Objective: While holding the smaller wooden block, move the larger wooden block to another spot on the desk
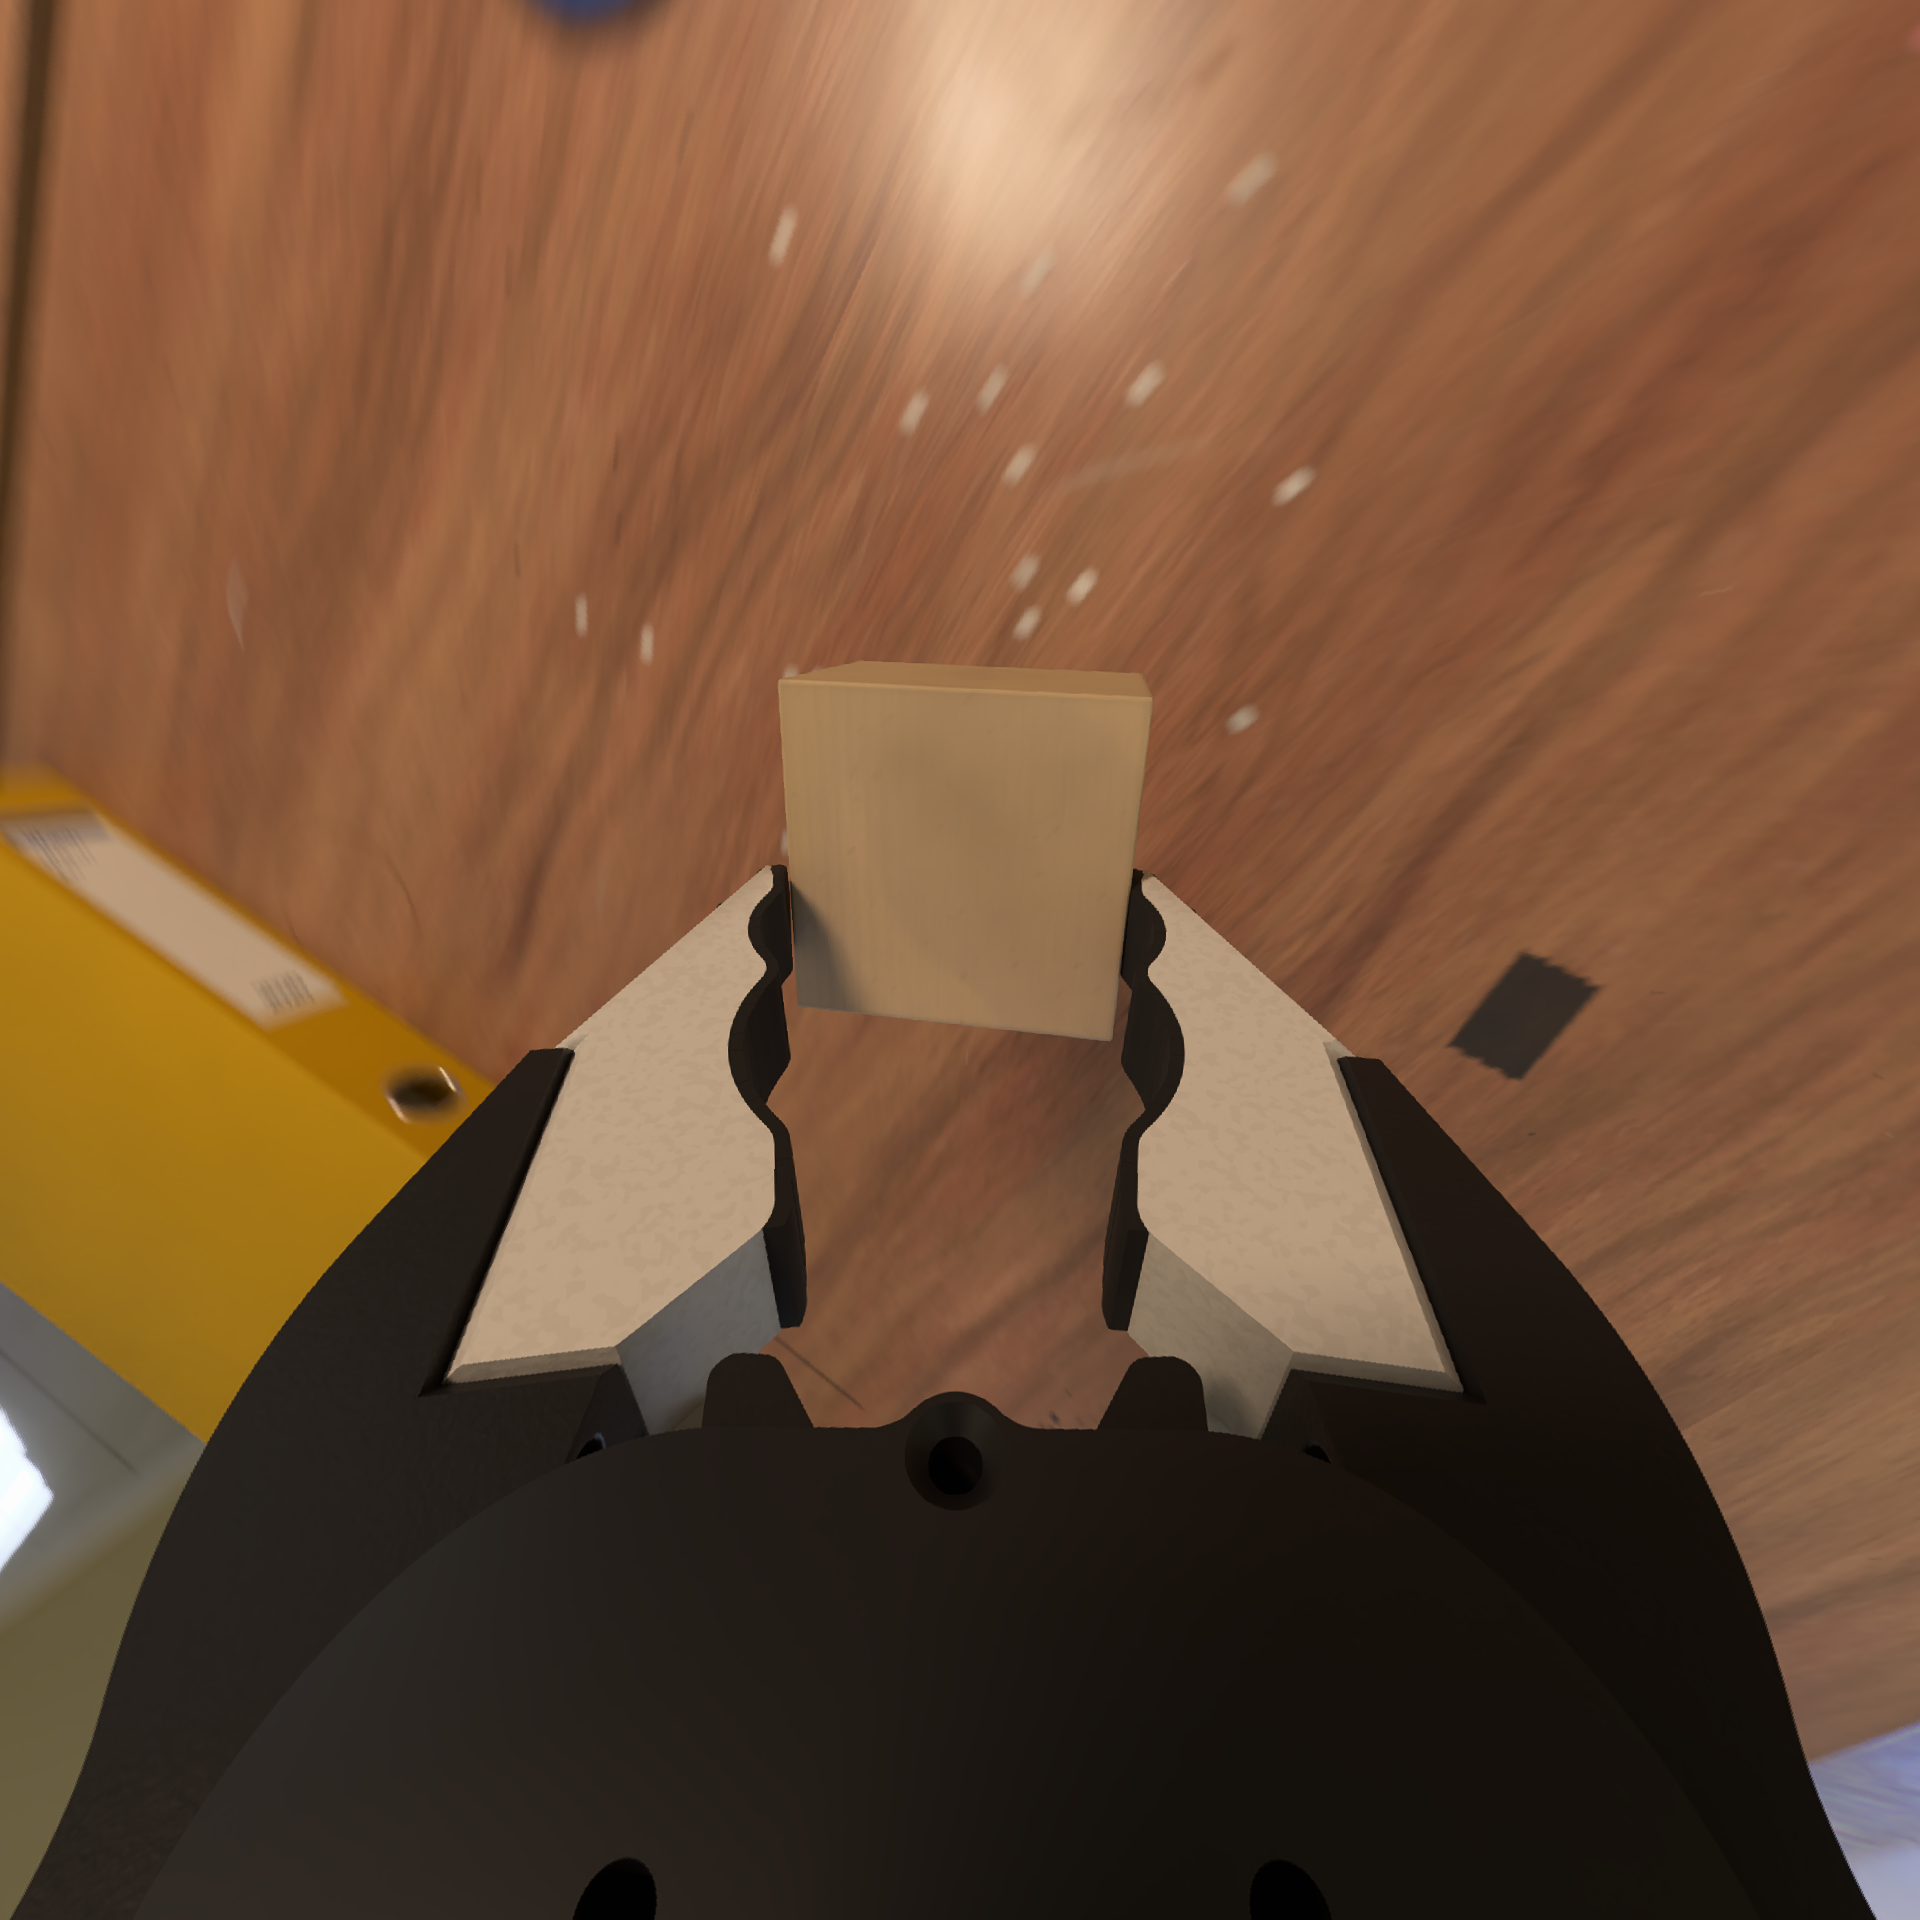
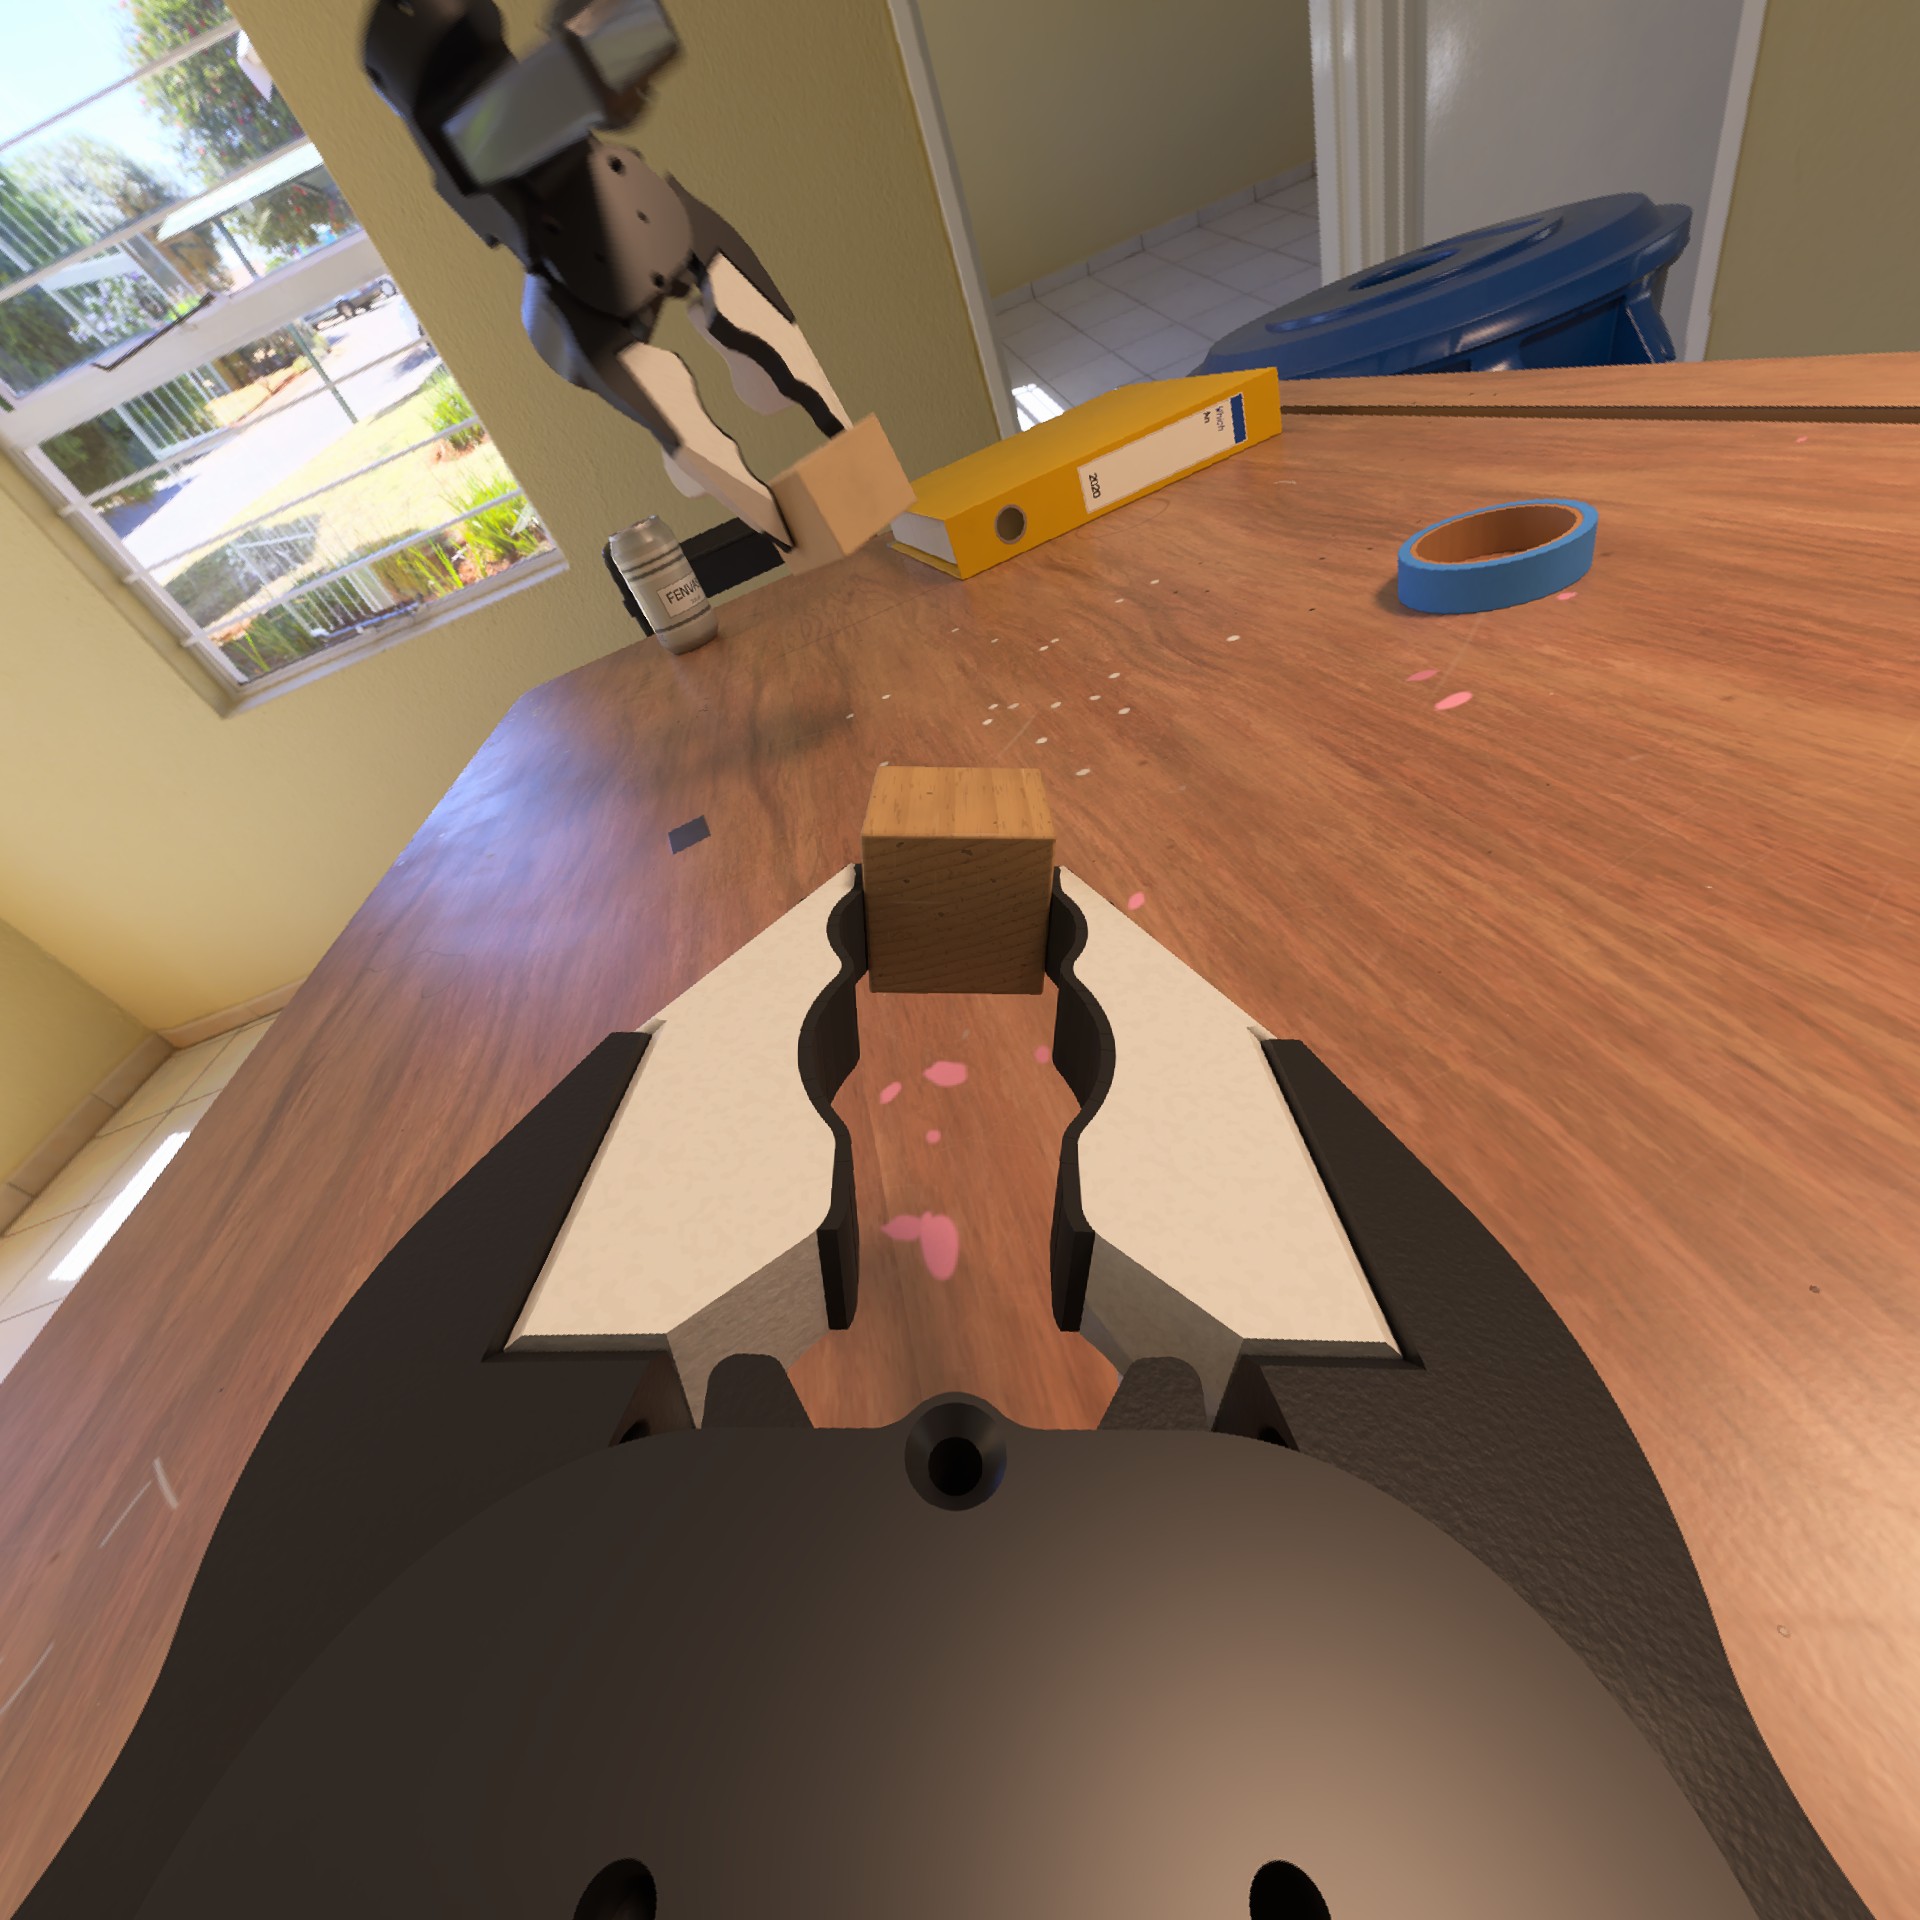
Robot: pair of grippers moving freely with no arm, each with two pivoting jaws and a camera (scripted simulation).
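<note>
The left gripper (image 1: pixel 961 914) is clamped on the pale larger block (image 1: pixel 961 847) and holds it in the air above the desk (image 1: pixel 1351 312). The right gripper (image 2: pixel 956 925) is clamped on the darker smaller block (image 2: pixel 956 883). Farther away lie a yellow binder (image 2: pixel 1091 468), a blue tape roll (image 2: pixel 1496 556) and a can (image 2: pixel 665 587)

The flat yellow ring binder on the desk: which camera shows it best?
The right wrist view: the flat yellow ring binder lies whole on the wooden desk, its labelled spine facing us. The left wrist view catches only a blurred corner at the frame's edge.
</note>
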